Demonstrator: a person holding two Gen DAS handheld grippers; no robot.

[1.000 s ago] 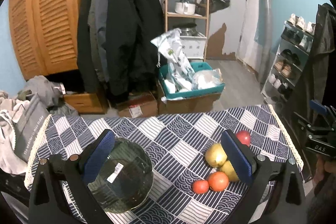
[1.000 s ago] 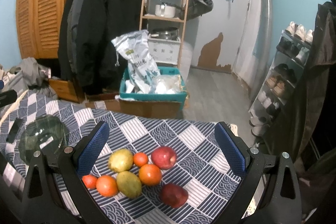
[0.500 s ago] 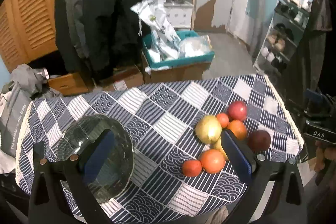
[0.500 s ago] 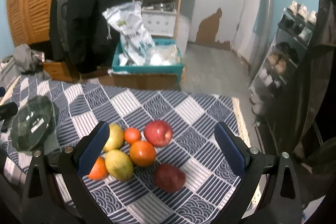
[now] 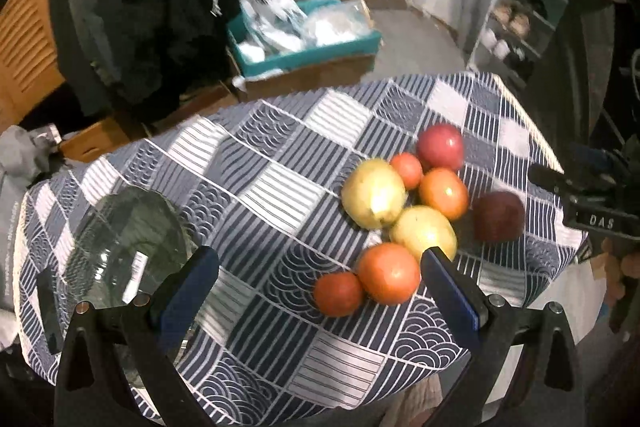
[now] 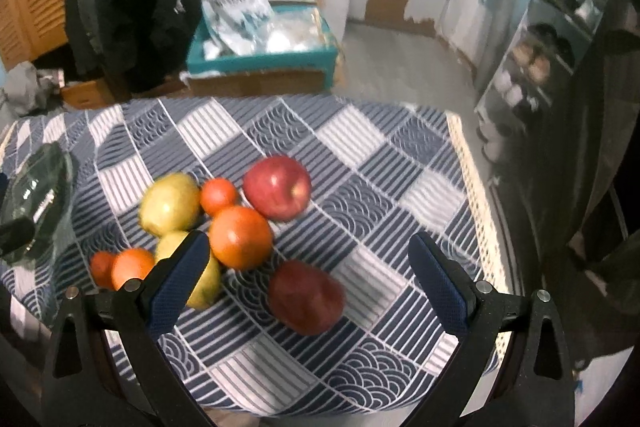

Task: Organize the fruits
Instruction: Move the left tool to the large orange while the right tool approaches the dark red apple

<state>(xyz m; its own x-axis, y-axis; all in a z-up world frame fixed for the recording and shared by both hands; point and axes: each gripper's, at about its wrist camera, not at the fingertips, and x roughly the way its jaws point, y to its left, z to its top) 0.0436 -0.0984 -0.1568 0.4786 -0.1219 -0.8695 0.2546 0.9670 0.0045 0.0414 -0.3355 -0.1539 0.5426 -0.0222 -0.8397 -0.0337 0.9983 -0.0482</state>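
Jaws of both grippers spread, empty — fruits [image 6: 240,243] clustered: red, orange, yellow-green, slightly blurred.

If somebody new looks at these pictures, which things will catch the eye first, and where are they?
First the cluster of fruit on the right part of the patterned tablecloth: red apples, oranges and yellow-green fruits. Then the empty glass bowl on the cloth's left side. Both grippers, left gripper and right gripper, hover open above.

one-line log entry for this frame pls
phase: approach | left tongs: open, empty | right tongs: open, empty | fruits: clustered on tablecloth | glass bowl: empty
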